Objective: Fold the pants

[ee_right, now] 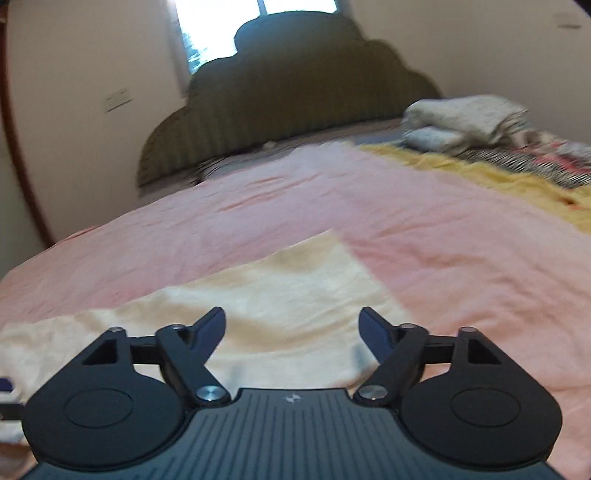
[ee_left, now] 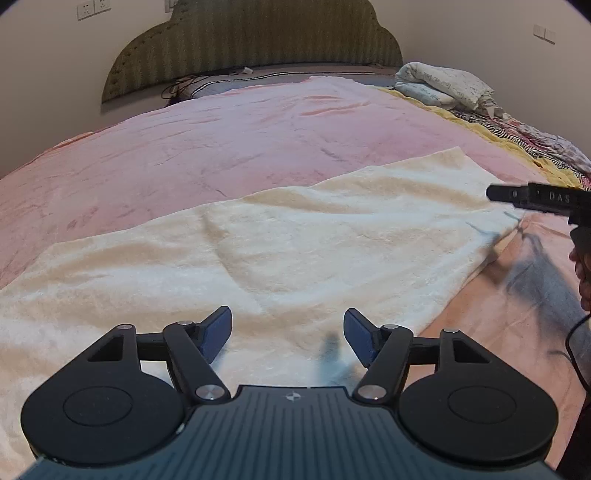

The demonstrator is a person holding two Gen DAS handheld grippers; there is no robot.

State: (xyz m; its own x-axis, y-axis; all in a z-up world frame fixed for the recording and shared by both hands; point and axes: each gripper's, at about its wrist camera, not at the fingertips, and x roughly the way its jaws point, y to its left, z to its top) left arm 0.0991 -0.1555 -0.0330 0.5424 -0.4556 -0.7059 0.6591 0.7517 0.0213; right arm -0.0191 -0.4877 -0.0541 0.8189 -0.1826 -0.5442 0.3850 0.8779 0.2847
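Note:
Cream fleece pants [ee_left: 295,240] lie spread flat across a pink bed cover [ee_left: 221,147]. In the left wrist view my left gripper [ee_left: 288,332] hovers over the near part of the pants, open, with nothing between its blue pads. The right gripper [ee_left: 535,199] shows at the right edge of that view, above the pants' right end, held by a hand [ee_left: 583,273]. In the right wrist view the right gripper [ee_right: 291,332] is open over the pants' [ee_right: 277,295] right end, and its jaws hold nothing.
An olive padded headboard [ee_left: 255,44] stands at the far end. Folded white bedding [ee_left: 443,85] and a striped cloth [ee_left: 491,125] lie at the far right on a yellow blanket [ee_right: 480,173]. A black cable [ee_left: 576,354] hangs at the right. A bright window [ee_right: 221,26] shows behind the headboard.

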